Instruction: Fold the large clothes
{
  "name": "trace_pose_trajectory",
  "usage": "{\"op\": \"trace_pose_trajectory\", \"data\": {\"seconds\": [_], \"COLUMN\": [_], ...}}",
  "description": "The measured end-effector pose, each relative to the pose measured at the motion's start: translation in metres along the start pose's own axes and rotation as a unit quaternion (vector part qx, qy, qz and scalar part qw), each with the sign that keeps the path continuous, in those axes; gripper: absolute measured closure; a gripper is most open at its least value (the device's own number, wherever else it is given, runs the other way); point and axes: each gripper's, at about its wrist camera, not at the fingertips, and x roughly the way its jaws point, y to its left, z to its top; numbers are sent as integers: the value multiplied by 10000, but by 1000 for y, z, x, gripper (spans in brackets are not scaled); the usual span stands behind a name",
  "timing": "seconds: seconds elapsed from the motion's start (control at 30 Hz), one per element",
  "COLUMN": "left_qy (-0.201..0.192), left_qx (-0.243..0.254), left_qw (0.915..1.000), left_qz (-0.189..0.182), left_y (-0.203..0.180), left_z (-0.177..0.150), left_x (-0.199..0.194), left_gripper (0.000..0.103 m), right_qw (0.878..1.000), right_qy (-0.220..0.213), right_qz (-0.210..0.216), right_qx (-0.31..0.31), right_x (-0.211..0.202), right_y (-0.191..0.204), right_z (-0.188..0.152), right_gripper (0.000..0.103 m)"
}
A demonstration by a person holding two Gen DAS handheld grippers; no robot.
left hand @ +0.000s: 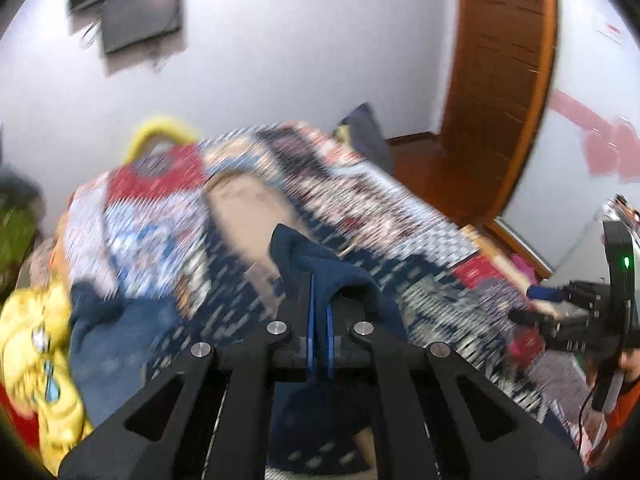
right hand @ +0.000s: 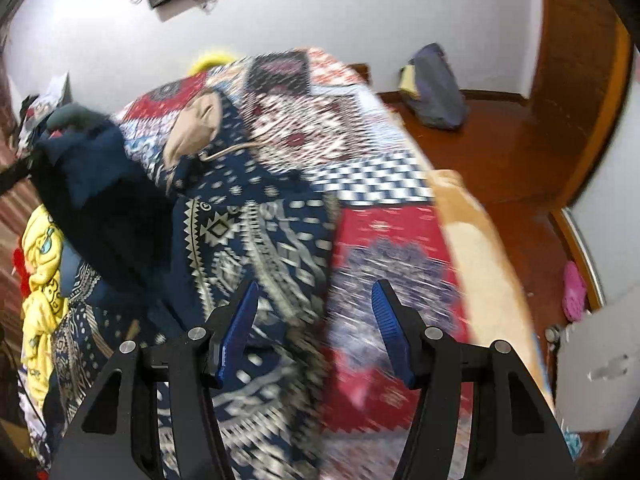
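A navy garment with a white geometric print and a tan lining lies spread on the bed. My left gripper is shut on a fold of its plain navy cloth, which drapes over the blue fingers and is lifted off the bed. The right wrist view shows that raised cloth as a dark bulge at the left. My right gripper hovers open above the printed part near the garment's right edge, nothing between its pads. The left wrist view has the right gripper at the far right.
A patchwork bedspread covers the bed, with a tan blanket edge along its right side. Yellow clothing is heaped at the left. Beyond the bed are a wooden floor, a dark bag, a pink slipper and a wooden door.
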Motion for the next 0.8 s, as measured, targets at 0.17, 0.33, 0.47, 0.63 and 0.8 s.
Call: {"op": "trace_pose_trajectory", "data": {"seconds": [0.17,0.33,0.47,0.63,0.8], "left_qy": [474,993,1269,1100,874], "left_qx": [-709,-1259,-1551,-2423,-3131], "left_qw": [9961,9868,9793,9639,9446], "left_qz": [216,226,299,80,-449], "left_y": [63,106,124,155,175], "left_z": [-53,-111,-147,-180,-199], "left_x": [14,32,42,38,33], "left_gripper": [99,99,76,49,49], "right_qw": [9977,9911,9909,9932,9925], "right_qy": [618,820,846,955,973], "right_qz": [-128,-691,-722,-508,-558], "right_qx": [-260,-787,-755,-430,-484], "right_x": [51,77,77,81,81], "right_y": [26,42,41,28,30], "right_z": [4,-8,-9,-9,-9], "right_gripper": [48,41,38,33,32]}}
